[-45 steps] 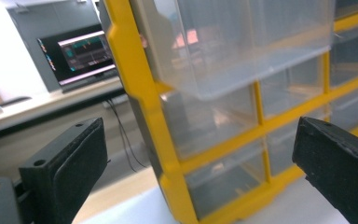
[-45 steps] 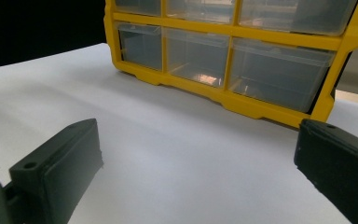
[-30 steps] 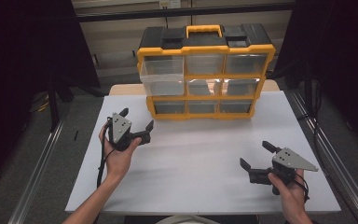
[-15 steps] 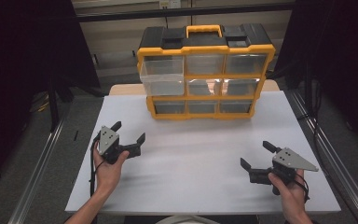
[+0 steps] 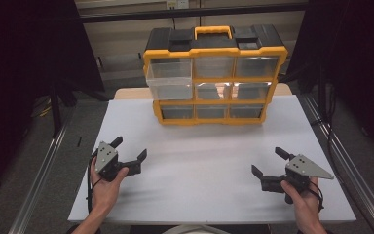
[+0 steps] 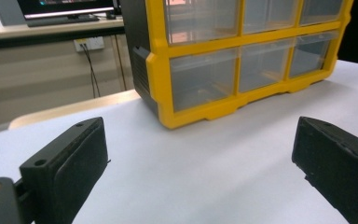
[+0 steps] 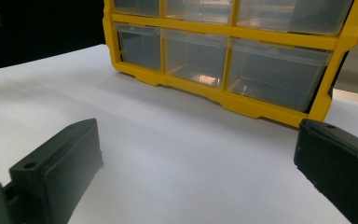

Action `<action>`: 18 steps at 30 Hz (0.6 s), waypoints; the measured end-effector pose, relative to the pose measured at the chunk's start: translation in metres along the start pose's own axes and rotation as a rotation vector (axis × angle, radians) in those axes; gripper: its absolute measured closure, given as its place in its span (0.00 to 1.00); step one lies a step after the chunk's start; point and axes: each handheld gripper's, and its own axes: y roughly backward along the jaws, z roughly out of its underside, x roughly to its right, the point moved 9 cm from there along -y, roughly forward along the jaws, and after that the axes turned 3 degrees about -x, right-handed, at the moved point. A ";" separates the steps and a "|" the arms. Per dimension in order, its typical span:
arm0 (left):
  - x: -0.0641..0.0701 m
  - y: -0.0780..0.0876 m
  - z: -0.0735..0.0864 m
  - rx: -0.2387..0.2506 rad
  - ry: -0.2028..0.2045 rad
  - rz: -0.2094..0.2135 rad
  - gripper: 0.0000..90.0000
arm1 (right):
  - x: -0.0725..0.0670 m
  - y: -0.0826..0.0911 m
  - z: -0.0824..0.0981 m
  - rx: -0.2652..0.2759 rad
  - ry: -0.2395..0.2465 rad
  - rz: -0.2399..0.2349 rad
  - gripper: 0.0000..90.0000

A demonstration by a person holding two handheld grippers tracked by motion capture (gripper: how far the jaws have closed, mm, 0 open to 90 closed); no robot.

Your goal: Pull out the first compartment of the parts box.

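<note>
A yellow-framed plastic drawer organizer point(image 5: 215, 78) with clear drawers and a black top stands upright at upper centre on the white tabletop point(image 5: 204, 161), long axis across the frame. The left gripper point(image 5: 129, 155), lower left, and right gripper point(image 5: 269, 163), lower right, hold matte black fingers wide apart, empty, well short of it.

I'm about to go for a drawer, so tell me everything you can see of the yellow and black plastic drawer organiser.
The yellow and black plastic drawer organiser stands upright at the far middle of the white table. It has a yellow frame, a black top with a yellow handle, and three rows of three clear drawers. The upper left drawer sticks out and sags. Neither gripper touches it.
</note>
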 end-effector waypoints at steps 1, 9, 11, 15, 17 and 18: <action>-0.001 0.003 0.001 -0.006 -0.005 -0.006 0.04 | 0.000 0.000 0.000 -0.001 0.000 -0.001 0.00; -0.010 0.025 0.008 -0.017 0.001 -0.020 0.05 | 0.000 0.000 0.001 -0.007 0.000 0.007 0.00; -0.010 0.030 0.007 -0.006 0.012 -0.013 0.05 | 0.001 0.000 0.000 -0.003 0.003 0.004 0.00; -0.015 0.040 0.011 0.000 0.030 -0.037 0.05 | 0.000 0.001 0.001 -0.006 0.004 0.007 0.00; -0.018 0.044 0.013 -0.011 0.036 -0.052 0.05 | 0.001 0.002 0.001 -0.007 -0.001 0.013 0.00; -0.019 0.047 0.015 -0.015 0.045 -0.055 0.05 | 0.001 0.002 0.001 -0.007 -0.004 0.015 0.01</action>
